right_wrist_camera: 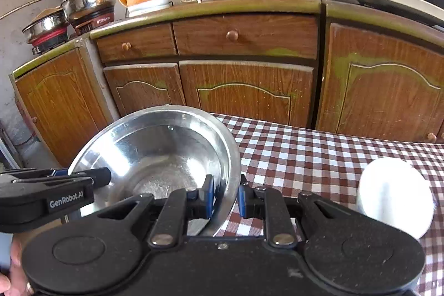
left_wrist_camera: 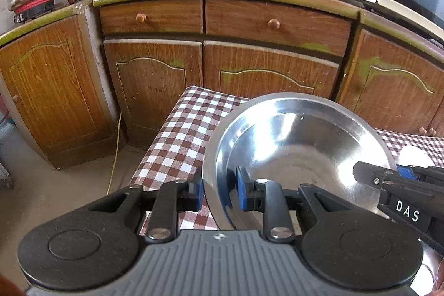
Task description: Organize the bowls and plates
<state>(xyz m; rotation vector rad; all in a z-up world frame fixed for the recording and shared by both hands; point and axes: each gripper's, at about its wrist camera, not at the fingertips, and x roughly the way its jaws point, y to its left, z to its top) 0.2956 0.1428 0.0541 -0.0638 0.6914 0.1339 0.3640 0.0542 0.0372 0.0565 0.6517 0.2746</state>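
Pinching opposite rims, left tongs [left_wrist_camera: 217, 192] and right tongs [right_wrist_camera: 226, 196] were clamped on the steel bowl [left_wrist_camera: 294, 146], held above the checkered tabletop [right_wrist_camera: 305, 154]. White bowl [right_wrist_camera: 395, 196] sat just right of it.

Bright daylight, fisheye-bent edges, sharp.

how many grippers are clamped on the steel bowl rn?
2. The left gripper pinches the steel bowl at its left rim; the right gripper pinches the right rim, one pad inside, one outside. Nothing else holds it.
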